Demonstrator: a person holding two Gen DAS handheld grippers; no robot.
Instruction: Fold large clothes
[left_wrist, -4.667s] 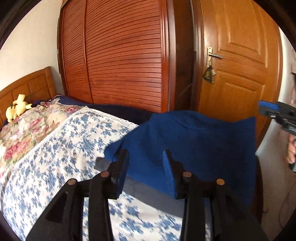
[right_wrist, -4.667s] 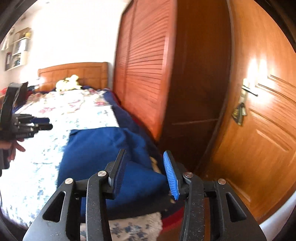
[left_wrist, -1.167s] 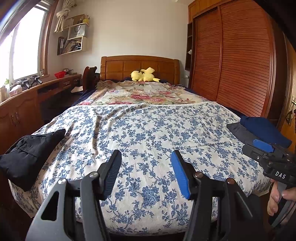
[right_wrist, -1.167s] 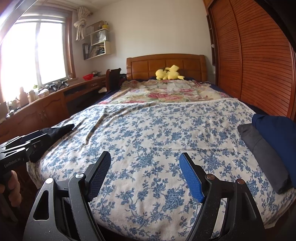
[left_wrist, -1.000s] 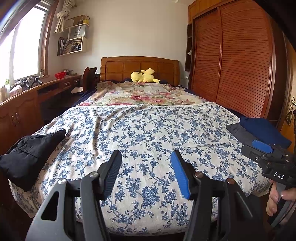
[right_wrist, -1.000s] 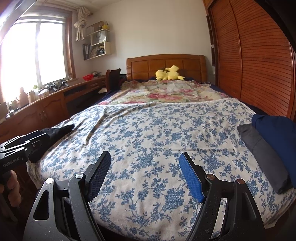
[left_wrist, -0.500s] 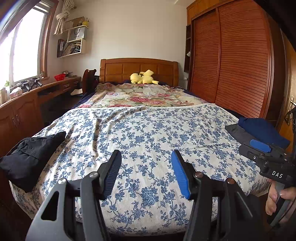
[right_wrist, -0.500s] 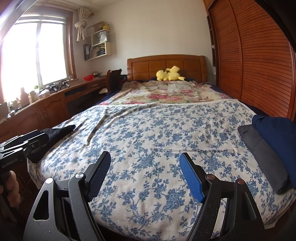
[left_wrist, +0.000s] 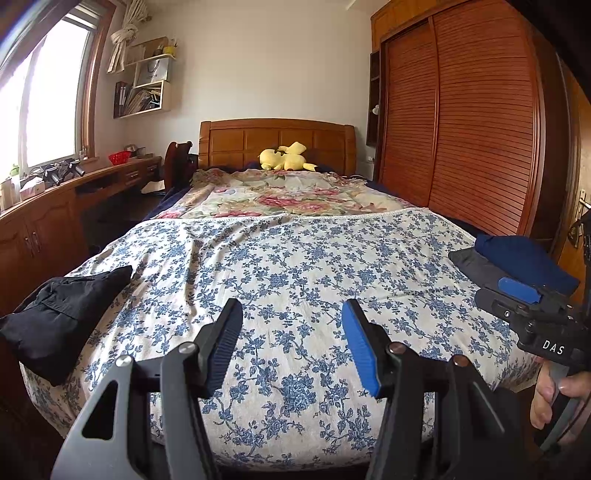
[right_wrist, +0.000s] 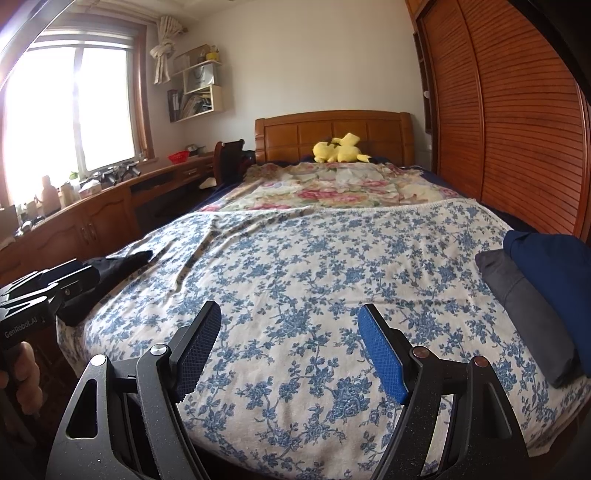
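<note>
A folded blue garment (left_wrist: 521, 254) lies on a folded grey one (left_wrist: 467, 264) at the bed's right edge; both also show in the right wrist view, blue (right_wrist: 557, 266) on grey (right_wrist: 524, 306). A crumpled black garment (left_wrist: 59, 317) lies at the bed's left front corner, and shows in the right wrist view (right_wrist: 110, 269). My left gripper (left_wrist: 291, 339) is open and empty above the foot of the bed. My right gripper (right_wrist: 288, 347) is open and empty, held beside it to the right.
The bed (left_wrist: 295, 266) carries a blue-flowered cover and a rose quilt (left_wrist: 280, 195) farther back. A yellow plush toy (left_wrist: 284, 157) lies by the headboard. A wooden desk (left_wrist: 48, 214) runs along the left wall. Slatted wardrobe doors (left_wrist: 472, 122) stand on the right.
Since 4.7 s ago both grippers swung away from the blue garment by the door to face the whole bed. Over the last second the views hardly shift.
</note>
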